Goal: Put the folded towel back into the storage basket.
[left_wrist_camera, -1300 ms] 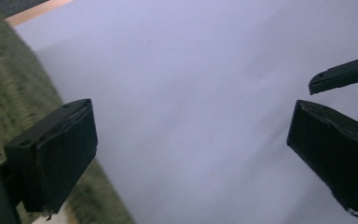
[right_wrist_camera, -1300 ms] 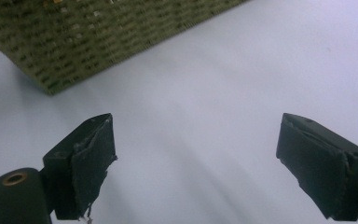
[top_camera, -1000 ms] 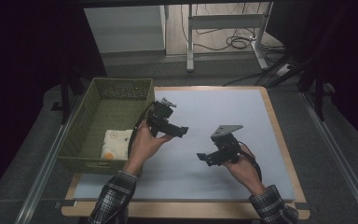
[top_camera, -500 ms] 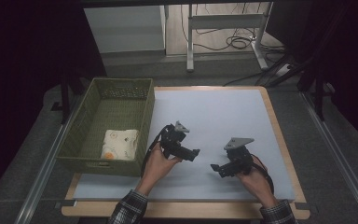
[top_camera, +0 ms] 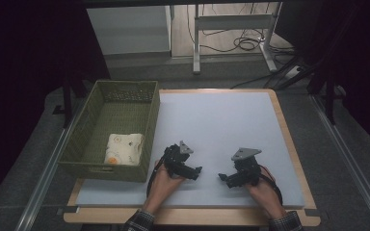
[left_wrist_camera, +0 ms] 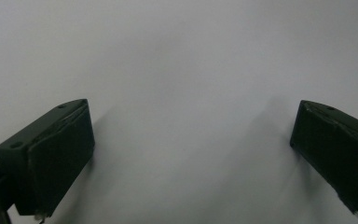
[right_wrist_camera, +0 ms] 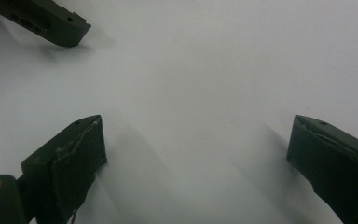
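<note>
Grippers rest low on the pale grey table mat (top_camera: 221, 125), near its front edge; the left black two-jaw gripper (left_wrist_camera: 191, 154) and the right black two-jaw gripper (right_wrist_camera: 196, 163) both stand with jaws wide apart, clasping nothing, probably parked between moves. Nearest them, the cream printed cloth bundle (top_camera: 124, 149) lies inside the green woven basket (top_camera: 147, 139), left of the left gripper and apart from it.

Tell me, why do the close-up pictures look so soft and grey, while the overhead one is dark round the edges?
High view: light falls on the white table mat, while the surroundings sink into near black. Left gripper view: the black pads are fairly sharp and throw soft shadows on the mat, which is featureless. Right gripper view: the same soft shadows, with the left gripper dim in the corner.
</note>
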A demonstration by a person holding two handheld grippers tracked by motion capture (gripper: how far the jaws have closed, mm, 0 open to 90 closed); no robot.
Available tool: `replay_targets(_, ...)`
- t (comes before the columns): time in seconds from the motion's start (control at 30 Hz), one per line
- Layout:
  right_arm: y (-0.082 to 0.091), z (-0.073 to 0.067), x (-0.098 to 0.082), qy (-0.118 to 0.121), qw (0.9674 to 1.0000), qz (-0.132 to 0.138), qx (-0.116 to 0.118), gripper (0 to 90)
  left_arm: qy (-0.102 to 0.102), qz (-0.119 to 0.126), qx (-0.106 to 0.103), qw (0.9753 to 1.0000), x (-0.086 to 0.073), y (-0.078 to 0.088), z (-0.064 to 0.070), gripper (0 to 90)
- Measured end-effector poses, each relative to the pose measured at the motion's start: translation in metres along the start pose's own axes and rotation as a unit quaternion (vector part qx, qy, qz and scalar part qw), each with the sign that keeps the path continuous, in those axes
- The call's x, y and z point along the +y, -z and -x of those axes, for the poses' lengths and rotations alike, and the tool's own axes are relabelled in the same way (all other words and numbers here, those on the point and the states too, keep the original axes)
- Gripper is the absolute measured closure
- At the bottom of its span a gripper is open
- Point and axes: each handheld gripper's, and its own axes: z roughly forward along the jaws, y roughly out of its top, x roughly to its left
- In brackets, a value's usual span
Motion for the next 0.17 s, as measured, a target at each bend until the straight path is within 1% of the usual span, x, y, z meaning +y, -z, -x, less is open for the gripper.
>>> replay_targets(0.1,-0.0001,-0.0002,-0.0003,-0.002,1.0000,0.000,0.000,4.4,-0.003,0.001,0.002,1.0000,-0.0003,-0.0002,0.0003,0.0)
replay_targets(0.13,-0.0002,-0.0001,-0.0002,-0.002,1.0000,0.000,0.000,4.4,0.000,0.001,0.001,1.0000,-0.0006,-0.0002,0.0005,0.0)
replay_targets(0.17,-0.0002,0.0000,-0.0002,0.000,1.0000,0.000,0.000,4.4,-0.003,0.002,0.002,1.0000,-0.0005,-0.0003,0.0005,0.0)
